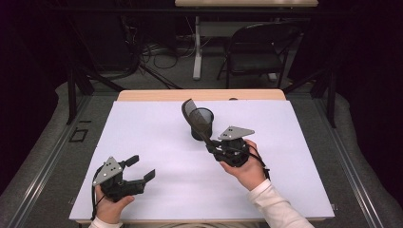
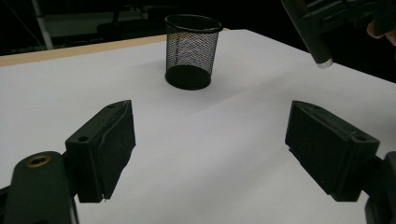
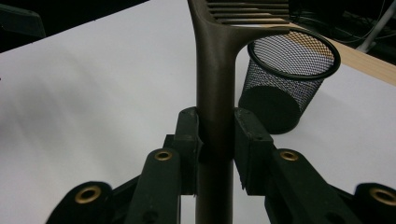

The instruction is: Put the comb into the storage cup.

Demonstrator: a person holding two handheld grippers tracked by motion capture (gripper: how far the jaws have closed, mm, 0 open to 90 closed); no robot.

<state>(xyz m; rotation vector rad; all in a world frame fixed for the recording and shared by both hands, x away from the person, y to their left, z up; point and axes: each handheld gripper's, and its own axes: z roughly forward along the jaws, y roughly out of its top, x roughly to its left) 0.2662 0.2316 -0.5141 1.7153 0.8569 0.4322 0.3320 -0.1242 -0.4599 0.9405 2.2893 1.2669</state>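
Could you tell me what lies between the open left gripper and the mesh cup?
Nothing: in the left gripper view, bare white table runs from the left gripper to the mesh cup. The high view agrees.

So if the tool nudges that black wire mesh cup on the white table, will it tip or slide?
The black wire mesh cup looks thin-walled and empty, so probably light; a nudge from the dark slotted spatula in the right gripper would likely slide it. It stands taller than its base, so a push near the rim may tip it, then it may roll.
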